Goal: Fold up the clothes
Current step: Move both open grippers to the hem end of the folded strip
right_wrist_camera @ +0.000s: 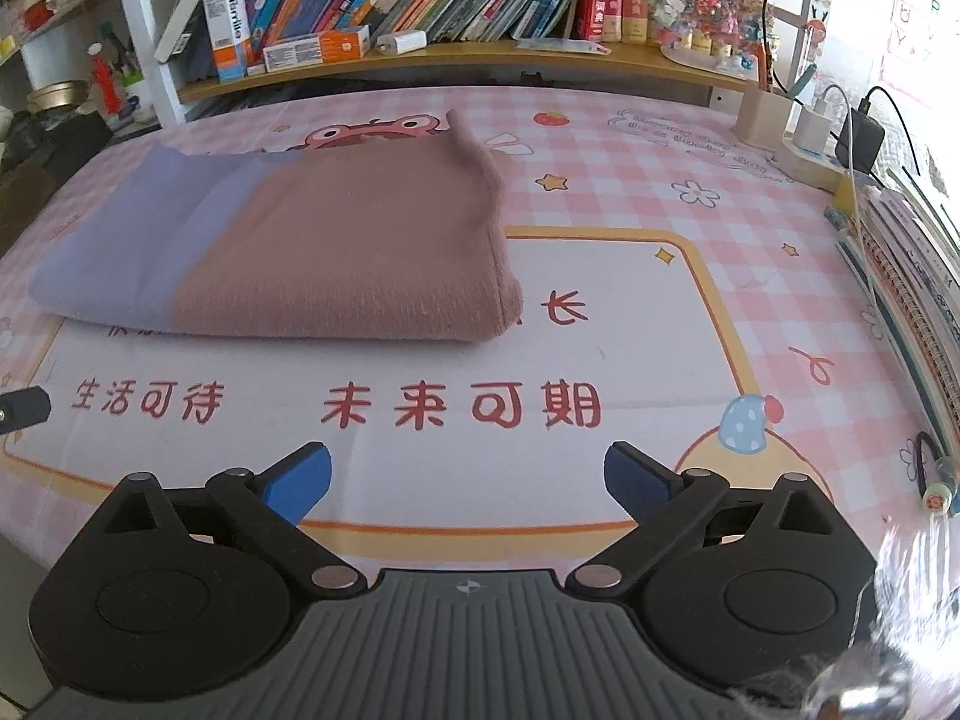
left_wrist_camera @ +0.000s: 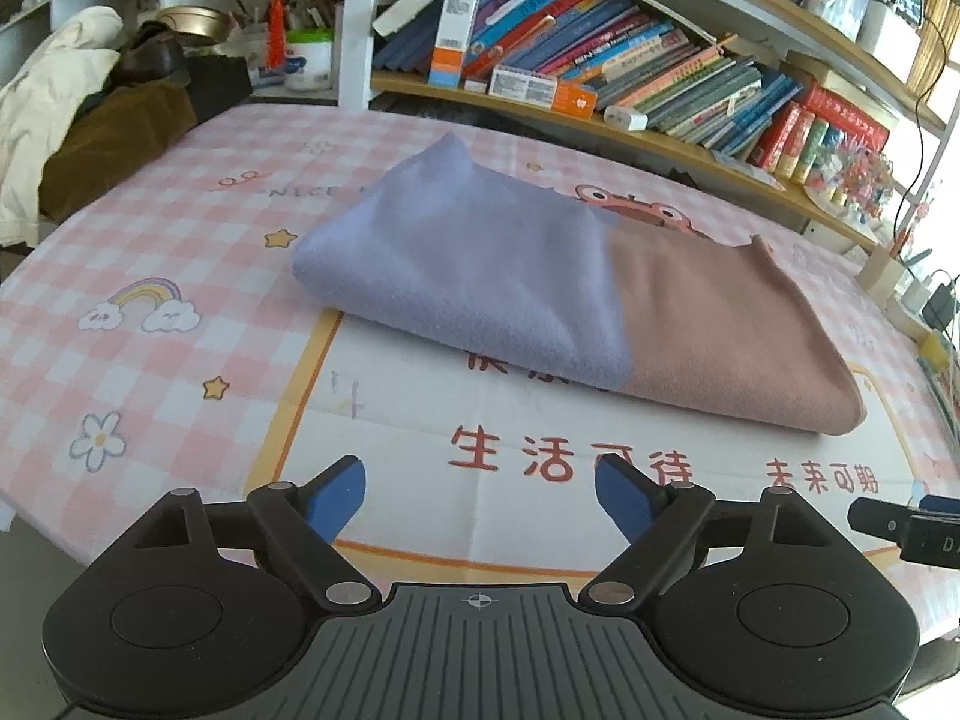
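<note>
A folded garment [left_wrist_camera: 540, 294], lilac on its left part and dusty pink on its right, lies flat on the pink checked tablecloth [left_wrist_camera: 180, 252]. The right wrist view shows the same garment [right_wrist_camera: 312, 252] at middle left. My left gripper [left_wrist_camera: 480, 495] hovers over the cloth's printed white panel, short of the garment's near edge, jaws wide apart with nothing between them. Over the same panel, my right gripper [right_wrist_camera: 468, 480] is open and empty, to the right of the garment's near corner. The right gripper's tip [left_wrist_camera: 900, 522] shows at the left view's right edge.
A bookshelf [left_wrist_camera: 600, 78] full of books runs along the table's far side. A heap of clothes [left_wrist_camera: 72, 120] sits at the far left. Notebooks [right_wrist_camera: 906, 276], a power strip with chargers [right_wrist_camera: 822, 132] and cables line the right edge of the table.
</note>
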Demonstrator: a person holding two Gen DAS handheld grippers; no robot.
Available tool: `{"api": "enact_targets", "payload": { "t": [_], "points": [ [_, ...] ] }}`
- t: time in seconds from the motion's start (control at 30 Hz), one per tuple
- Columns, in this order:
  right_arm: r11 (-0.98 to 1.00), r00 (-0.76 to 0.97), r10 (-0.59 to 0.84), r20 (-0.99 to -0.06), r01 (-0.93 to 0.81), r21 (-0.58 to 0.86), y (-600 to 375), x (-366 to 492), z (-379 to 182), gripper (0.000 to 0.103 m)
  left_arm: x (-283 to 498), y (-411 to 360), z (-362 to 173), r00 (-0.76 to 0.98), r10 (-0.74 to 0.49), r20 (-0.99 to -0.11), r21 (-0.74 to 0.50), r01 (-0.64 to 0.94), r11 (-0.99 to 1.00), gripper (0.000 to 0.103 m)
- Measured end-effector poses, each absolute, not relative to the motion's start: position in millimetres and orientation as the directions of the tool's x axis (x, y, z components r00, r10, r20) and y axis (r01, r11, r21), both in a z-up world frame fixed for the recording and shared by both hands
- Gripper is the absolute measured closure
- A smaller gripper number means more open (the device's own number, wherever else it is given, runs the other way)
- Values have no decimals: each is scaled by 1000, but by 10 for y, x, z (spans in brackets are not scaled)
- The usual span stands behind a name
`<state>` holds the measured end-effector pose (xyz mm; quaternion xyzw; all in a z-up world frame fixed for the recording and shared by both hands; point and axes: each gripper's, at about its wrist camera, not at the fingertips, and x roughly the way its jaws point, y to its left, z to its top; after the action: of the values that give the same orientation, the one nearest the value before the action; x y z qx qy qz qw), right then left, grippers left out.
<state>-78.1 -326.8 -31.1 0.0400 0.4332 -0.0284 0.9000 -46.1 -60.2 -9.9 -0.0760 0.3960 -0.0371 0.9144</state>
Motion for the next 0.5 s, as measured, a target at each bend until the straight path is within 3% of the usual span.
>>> {"api": "enact_targets", "payload": {
  "t": [0.5],
  "points": [
    [993, 607, -68, -791, 119, 6, -2952, -502, -318, 1, 21, -443, -261, 602, -190, -776, -188, 68, 980, 9]
  ]
}}
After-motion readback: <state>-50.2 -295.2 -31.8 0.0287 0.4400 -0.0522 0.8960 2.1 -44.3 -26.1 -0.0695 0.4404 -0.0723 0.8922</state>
